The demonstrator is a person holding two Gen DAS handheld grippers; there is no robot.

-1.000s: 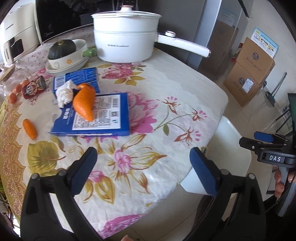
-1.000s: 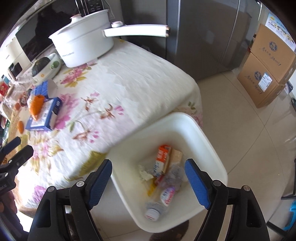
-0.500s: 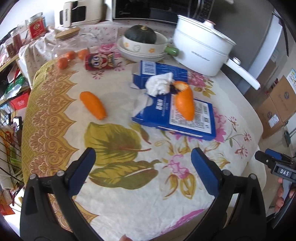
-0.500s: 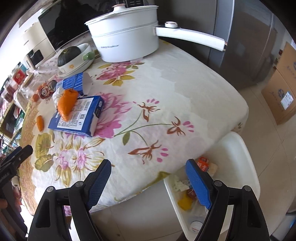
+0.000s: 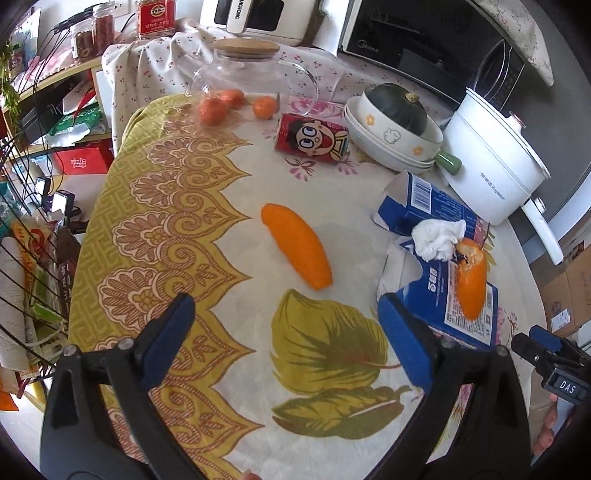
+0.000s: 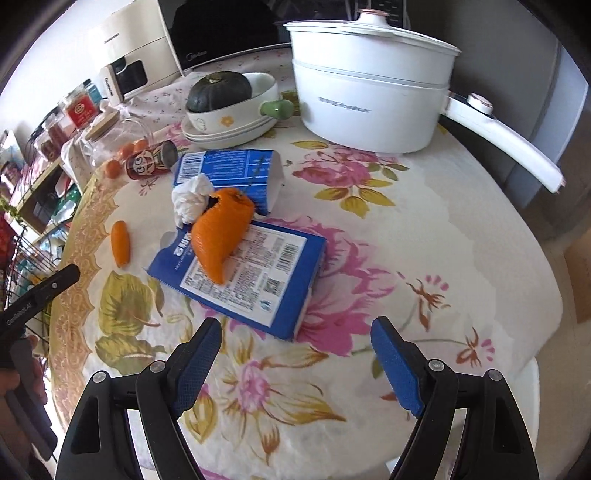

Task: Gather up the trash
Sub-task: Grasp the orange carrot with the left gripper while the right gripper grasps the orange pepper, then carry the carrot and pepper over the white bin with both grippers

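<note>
Tablecloth [image 5: 177,221]; peel [image 5: 295,245] beyond left tool [image 5: 288,343]

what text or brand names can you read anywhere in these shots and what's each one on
"DAS": tag on the right gripper
"Midea": black microwave, front edge
"Royalstar", small: side of the white pot
"TRC", blurred: red jar
Partly readable, ending "UKONG": white appliance
Too small to read: print on both blue cartons, red can
</note>
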